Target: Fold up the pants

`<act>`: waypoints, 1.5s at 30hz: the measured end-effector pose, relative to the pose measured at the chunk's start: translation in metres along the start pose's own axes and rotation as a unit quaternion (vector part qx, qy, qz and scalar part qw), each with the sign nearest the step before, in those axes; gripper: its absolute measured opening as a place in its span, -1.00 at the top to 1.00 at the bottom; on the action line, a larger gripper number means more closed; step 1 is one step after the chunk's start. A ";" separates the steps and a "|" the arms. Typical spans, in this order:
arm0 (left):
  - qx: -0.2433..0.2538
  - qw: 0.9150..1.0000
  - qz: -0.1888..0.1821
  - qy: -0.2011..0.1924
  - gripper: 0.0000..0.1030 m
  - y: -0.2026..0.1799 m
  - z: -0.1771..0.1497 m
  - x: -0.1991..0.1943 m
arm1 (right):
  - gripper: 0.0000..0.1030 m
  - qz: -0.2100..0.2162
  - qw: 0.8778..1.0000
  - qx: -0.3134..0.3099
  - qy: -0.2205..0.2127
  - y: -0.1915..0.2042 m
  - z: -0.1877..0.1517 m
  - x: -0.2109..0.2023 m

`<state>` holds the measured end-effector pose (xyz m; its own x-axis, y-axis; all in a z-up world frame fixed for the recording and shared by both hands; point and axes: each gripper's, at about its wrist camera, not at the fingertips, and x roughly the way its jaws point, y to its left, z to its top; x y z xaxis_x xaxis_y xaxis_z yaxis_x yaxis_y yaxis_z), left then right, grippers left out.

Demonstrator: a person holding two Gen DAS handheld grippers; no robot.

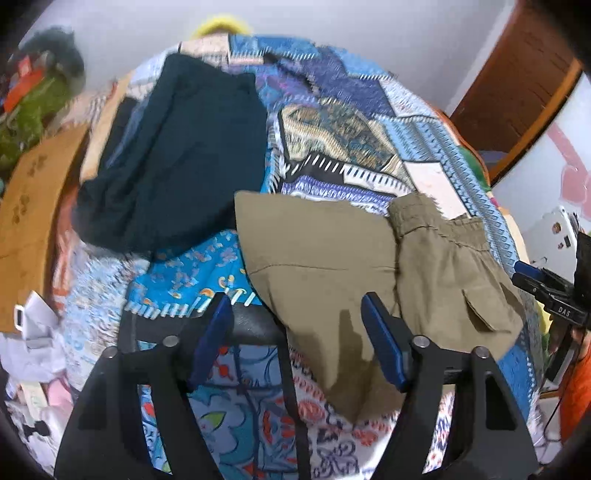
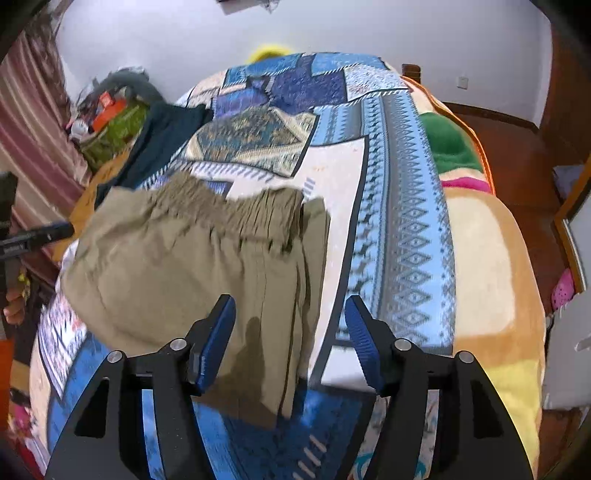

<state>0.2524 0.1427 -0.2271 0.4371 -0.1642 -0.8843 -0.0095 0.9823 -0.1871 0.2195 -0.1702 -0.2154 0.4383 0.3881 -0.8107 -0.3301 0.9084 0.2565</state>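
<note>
walls: plain white (image 2: 369, 29) | floor: reddish-brown wood (image 2: 517, 155) | bed: blue patchwork bedspread (image 2: 406, 206) | left side: striped pink curtain (image 2: 33, 122) | right side: wooden door frame (image 1: 517, 88)

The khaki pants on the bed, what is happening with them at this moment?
A person with a hand-held gripper in each hand is folding the khaki pants on the patchwork bedspread. The pants lie partly folded. Both the left hand-held gripper and the right hand-held gripper hover open above them, holding nothing.
</note>
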 end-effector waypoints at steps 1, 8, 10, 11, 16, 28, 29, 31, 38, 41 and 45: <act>-0.004 1.000 0.000 0.011 -0.16 0.001 0.003 0.008 | -0.17 0.000 1.000 0.005 0.002 -0.001 0.003 0.005; -0.022 0.999 -0.017 0.029 -0.04 -0.001 0.012 0.037 | -0.18 0.015 0.998 0.021 0.050 -0.010 0.011 0.047; -0.027 0.999 -0.023 0.029 0.02 0.000 0.014 0.040 | -0.17 0.030 0.998 0.025 0.049 -0.012 0.012 0.052; -0.029 0.999 -0.024 0.028 0.04 0.001 0.015 0.041 | -0.18 0.037 0.998 0.027 0.051 -0.013 0.014 0.054; -0.003 1.000 -0.003 0.010 0.32 -0.008 0.020 0.042 | 0.05 0.058 0.996 0.036 0.053 -0.014 0.014 0.067; 0.025 0.999 0.033 -0.034 0.85 -0.031 0.029 0.022 | 0.82 0.011 1.000 -0.019 0.014 0.003 0.021 0.044; 0.028 0.998 0.033 -0.039 0.86 -0.033 0.029 0.018 | 0.83 0.010 1.000 -0.021 0.010 0.005 0.023 0.040; 0.035 0.997 0.035 -0.052 0.95 -0.040 0.031 0.006 | 0.84 0.008 1.000 -0.022 0.005 0.007 0.028 0.035; 0.053 0.993 0.042 -0.099 0.96 -0.054 0.038 -0.038 | 0.88 0.010 0.999 -0.041 -0.030 0.026 0.048 0.008; 0.053 0.990 0.046 -0.121 0.97 -0.053 0.043 -0.058 | 0.88 0.009 0.997 -0.056 -0.049 0.040 0.059 -0.004; 0.049 0.986 0.056 -0.150 0.97 -0.046 0.051 -0.081 | 0.88 0.004 0.994 -0.085 -0.072 0.062 0.077 -0.018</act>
<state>0.2635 0.1157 -0.1254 0.6845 -0.0345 -0.7282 0.0073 0.9992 -0.0404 0.2550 -0.1086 -0.1445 0.5462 0.4253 -0.7217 -0.4659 0.8702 0.1602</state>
